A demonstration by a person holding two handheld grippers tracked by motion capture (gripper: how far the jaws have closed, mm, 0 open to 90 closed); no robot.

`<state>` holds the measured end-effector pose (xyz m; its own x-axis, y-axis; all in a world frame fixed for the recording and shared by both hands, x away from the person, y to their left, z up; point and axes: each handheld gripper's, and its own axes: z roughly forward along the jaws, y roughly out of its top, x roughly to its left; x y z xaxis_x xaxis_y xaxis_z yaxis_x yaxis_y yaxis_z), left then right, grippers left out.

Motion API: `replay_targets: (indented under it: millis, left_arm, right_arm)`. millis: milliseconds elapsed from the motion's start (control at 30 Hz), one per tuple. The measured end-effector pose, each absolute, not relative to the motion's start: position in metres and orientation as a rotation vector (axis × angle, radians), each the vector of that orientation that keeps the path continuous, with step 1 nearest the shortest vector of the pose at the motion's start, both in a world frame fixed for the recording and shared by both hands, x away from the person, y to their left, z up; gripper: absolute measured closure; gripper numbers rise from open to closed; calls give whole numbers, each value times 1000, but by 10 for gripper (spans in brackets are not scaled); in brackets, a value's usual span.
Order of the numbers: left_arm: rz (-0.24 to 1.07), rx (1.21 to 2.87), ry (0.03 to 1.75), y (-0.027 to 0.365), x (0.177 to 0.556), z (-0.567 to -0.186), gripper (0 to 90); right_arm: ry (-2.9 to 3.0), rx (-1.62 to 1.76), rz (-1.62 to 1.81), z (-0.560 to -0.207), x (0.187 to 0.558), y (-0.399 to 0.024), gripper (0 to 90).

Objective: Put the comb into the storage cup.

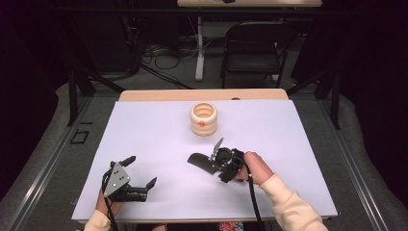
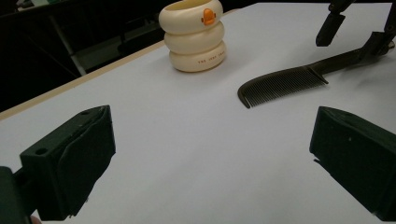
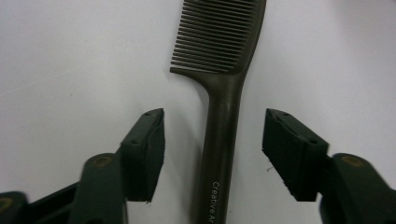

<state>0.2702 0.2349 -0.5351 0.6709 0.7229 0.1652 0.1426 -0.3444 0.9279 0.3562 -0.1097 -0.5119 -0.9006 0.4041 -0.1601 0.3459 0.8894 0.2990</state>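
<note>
A dark comb (image 1: 198, 162) lies flat on the white table sheet, teeth end to the left, handle toward my right gripper (image 1: 215, 156). In the right gripper view the comb's handle (image 3: 225, 135) runs between the two jaws of my right gripper (image 3: 215, 116), with a gap on each side, so the pads do not press it. My left gripper (image 1: 141, 170) rests near the front left, open with nothing between its jaws. From the left gripper view (image 2: 210, 154) the comb (image 2: 280, 85) lies ahead, with the right gripper (image 2: 350, 44) at its handle.
A cream ribbed ring-shaped cup (image 1: 204, 118) with an orange mark stands upright at the table's far middle, also cream cup (image 2: 194, 35). The white sheet (image 1: 144, 130) covers the table to its wooden far edge (image 1: 202, 95). A folding chair (image 1: 252, 48) stands beyond.
</note>
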Motion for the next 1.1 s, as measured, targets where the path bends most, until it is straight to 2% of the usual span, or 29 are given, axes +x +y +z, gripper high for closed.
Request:
replay_targets:
  millis: [467, 1100]
  left_arm:
    - [704, 1861, 681, 235, 270, -535, 2]
    - [703, 1861, 681, 235, 271, -535, 2]
  right_arm:
    - [2861, 547, 310, -519, 366, -102, 601]
    - [2890, 569, 236, -528, 375, -95, 687]
